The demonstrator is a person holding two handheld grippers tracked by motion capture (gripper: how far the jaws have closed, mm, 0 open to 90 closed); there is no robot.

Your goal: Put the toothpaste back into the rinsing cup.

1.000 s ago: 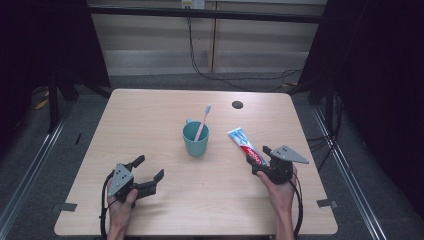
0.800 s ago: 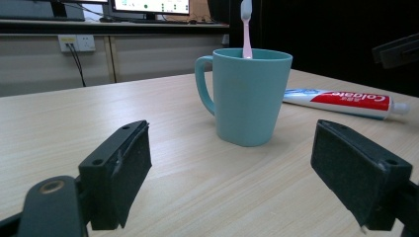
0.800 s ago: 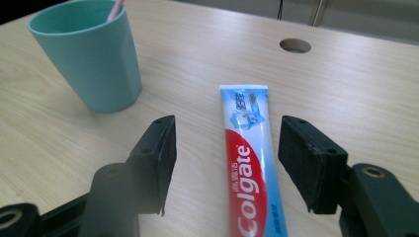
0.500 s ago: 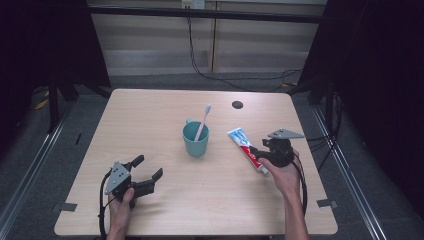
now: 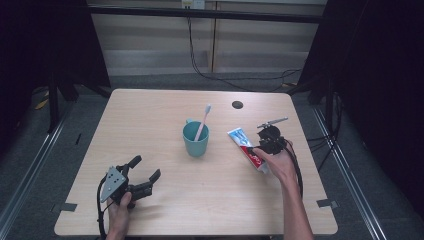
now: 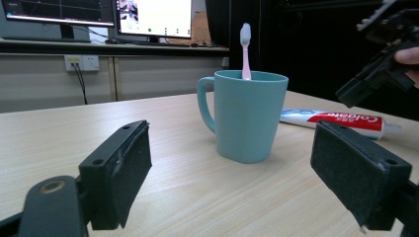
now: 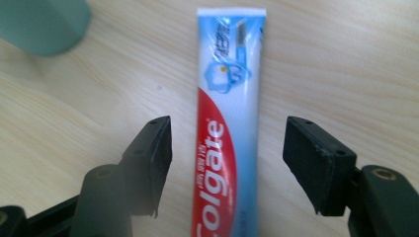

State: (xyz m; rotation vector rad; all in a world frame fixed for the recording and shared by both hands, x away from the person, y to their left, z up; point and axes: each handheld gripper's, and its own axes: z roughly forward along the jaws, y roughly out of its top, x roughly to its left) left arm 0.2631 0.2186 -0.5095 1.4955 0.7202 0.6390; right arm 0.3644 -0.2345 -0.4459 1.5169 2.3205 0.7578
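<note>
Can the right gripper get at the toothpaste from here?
Probably yes. The right gripper hangs over the toothpaste with open jaws on either side of the tube, pads clear of it. The cup stands off to the side, out of the way.

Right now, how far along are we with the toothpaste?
Done: the toothbrush stands in the cup. In hand: the right gripper straddles the toothpaste tube, jaws open, not gripping. Left: close and lift. The left gripper rests open.

Pale matt wood-grain table [image 5: 165, 115], smooth matt teal plastic mug [image 6: 245, 117], glossy toothpaste tube [image 7: 228, 123], pink plastic toothbrush [image 6: 245, 52], rough black foam gripper pads [image 6: 132, 165]
</note>
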